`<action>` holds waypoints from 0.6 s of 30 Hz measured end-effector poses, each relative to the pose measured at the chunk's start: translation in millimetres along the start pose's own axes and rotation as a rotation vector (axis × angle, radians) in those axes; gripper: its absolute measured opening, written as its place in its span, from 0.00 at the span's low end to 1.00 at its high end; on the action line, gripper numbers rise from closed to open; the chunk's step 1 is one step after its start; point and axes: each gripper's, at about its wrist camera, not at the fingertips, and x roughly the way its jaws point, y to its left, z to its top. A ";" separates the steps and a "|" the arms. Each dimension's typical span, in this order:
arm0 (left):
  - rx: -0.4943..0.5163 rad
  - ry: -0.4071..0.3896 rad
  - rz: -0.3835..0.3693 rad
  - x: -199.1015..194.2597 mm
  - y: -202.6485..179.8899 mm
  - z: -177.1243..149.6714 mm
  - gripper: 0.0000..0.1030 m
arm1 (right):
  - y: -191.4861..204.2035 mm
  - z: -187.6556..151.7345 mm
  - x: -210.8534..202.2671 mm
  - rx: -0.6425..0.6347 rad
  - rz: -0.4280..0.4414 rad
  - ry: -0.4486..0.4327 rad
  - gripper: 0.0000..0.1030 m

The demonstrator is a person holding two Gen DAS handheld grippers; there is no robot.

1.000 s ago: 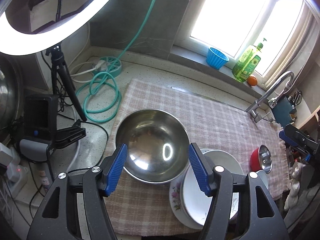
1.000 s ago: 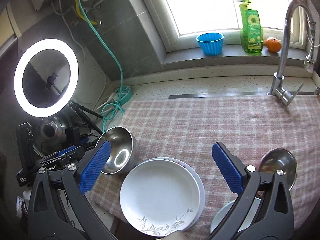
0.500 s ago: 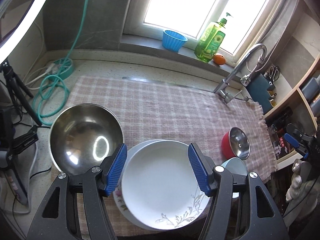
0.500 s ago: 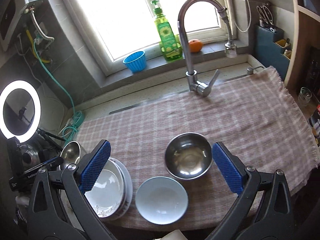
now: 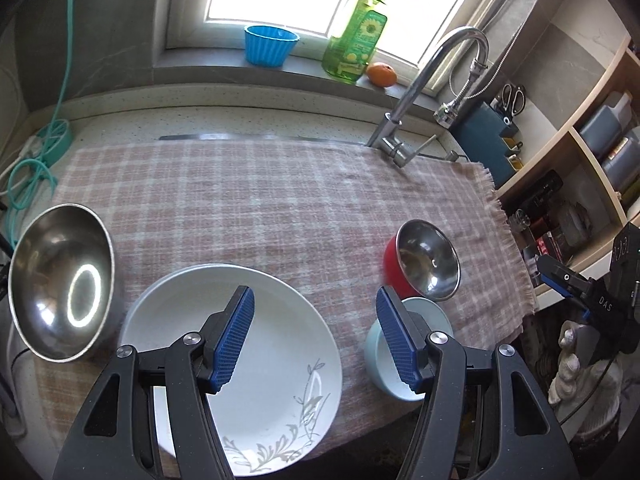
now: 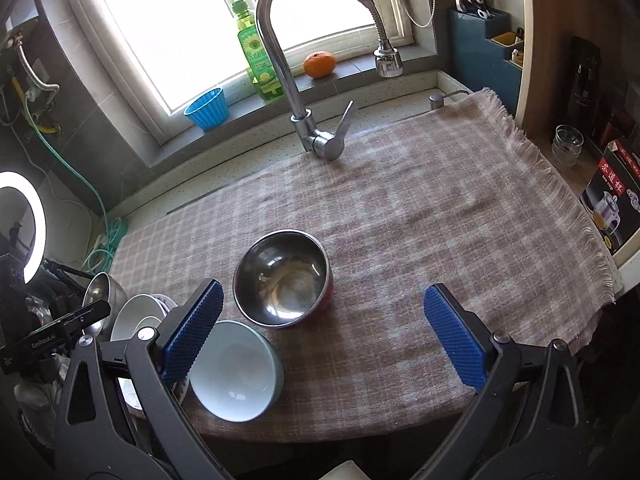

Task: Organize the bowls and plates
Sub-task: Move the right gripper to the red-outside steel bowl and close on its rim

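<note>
Both pairs of blue ribbed fingers stand apart with nothing between them. The left gripper (image 5: 314, 338) hangs released above the near edge of the pink-and-white checked cloth (image 5: 256, 208), its left pad (image 5: 234, 334) over the white round plate with a grey leaf pattern (image 5: 264, 364) and its right pad (image 5: 394, 336) over the near rim of the pale blue ceramic bowl (image 5: 424, 312). The right gripper (image 6: 320, 336) is spread wider; its left pad (image 6: 192, 330) overlaps the rim of the same pale blue bowl (image 6: 236, 372), and its right pad (image 6: 454, 334) is over bare cloth (image 6: 420, 208).

Taking the checked cloth as the landmark: the white plate lies at its near edge, on top of another plate whose rim shows beneath it. The pale blue bowl sits just right of the plates, also at the near edge. Just behind that bowl, touching or nearly so, is the small steel bowl with a red outer wall (image 5: 426, 258), upright toward the right half of the cloth. The large steel mixing bowl (image 5: 60, 280) rests at the cloth's left edge, beside the plates. The middle and far parts of the cloth are bare.

Behind the cloth's far right edge rises the curved chrome tap (image 6: 280, 60). On the window sill beyond the cloth stand a blue fluted cup (image 5: 270, 44), a green bottle of dish soap (image 5: 356, 40) and an orange fruit (image 5: 382, 74). Left of the cloth lies a coiled teal hose (image 5: 28, 172), and in the right wrist view a lit ring light (image 6: 24, 216) shows further left.
</note>
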 end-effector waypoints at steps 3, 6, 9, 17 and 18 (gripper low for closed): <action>0.020 0.012 -0.012 10.3 -13.6 1.4 0.61 | -3.1 -0.5 10.8 -0.002 0.008 0.022 0.93; 0.042 0.024 -0.029 22.0 -27.9 4.7 0.61 | -4.9 -1.8 25.0 -0.013 0.018 0.051 0.90; 0.053 0.047 -0.062 35.7 -40.5 8.4 0.61 | -5.5 -3.7 39.8 -0.018 0.032 0.087 0.86; 0.062 0.126 -0.108 80.6 -61.8 18.9 0.59 | -12.7 -4.0 81.8 0.020 0.077 0.186 0.72; 0.061 0.138 -0.111 86.9 -62.8 20.4 0.58 | -15.4 -4.4 87.1 0.034 0.080 0.201 0.70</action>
